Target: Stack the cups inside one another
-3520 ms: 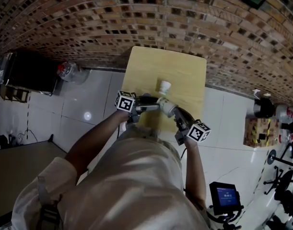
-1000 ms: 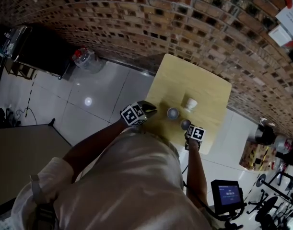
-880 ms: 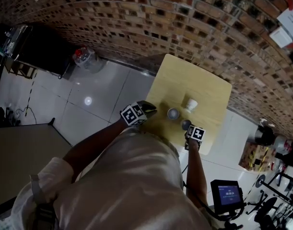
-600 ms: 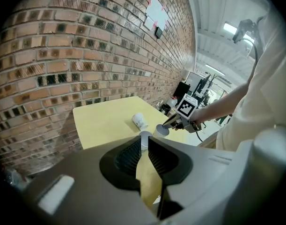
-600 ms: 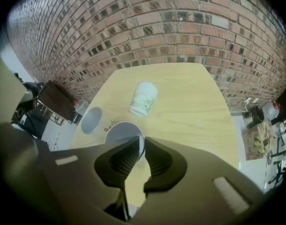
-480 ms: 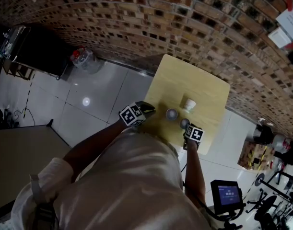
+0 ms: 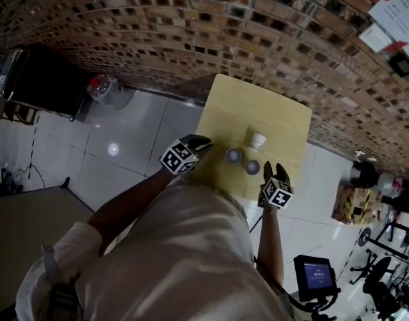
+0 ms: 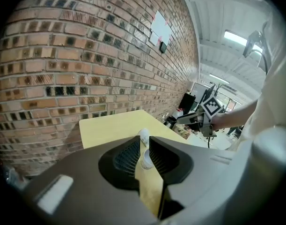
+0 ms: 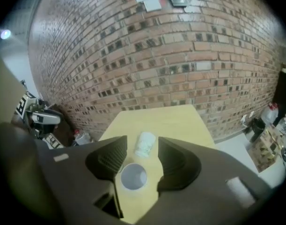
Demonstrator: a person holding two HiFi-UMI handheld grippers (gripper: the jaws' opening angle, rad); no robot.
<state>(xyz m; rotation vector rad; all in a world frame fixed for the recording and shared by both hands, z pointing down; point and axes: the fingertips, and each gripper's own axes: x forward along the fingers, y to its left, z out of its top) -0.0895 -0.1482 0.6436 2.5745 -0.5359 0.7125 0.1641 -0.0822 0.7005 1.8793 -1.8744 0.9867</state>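
1. Left of centre in the head view, the left tool [image 7: 203, 140] hovers over the near-left edge of the yellow bench [image 7: 258, 109]. Its jaws are almost together, with only a thin slit between them, and they hold nothing. It seems to be waiting off to the side, pointed at the cups.
2. Just right of it, the first upright cup [image 7: 233, 155] stands on the bench with its mouth up. Nothing is inside it, so it looks ready to take another cup.
3. Slightly lower and to the right, the second upright cup [image 7: 252, 167] also stands mouth up. It is near the first cup but not touching it.
4. Above these two, toward the brick wall, the upside-down cup [image 7: 256, 139] rests on its rim, apart from both. It would probably need turning over before it could nest.
5. At lower right, the right tool [image 7: 276, 172] hangs over the bench's near edge. Its jaws have just been opening and now stand wide apart. In the right gripper view the second upright cup sits below and between them, with neither pad touching it. It appears to have been left standing there, and no cups are stacked yet.
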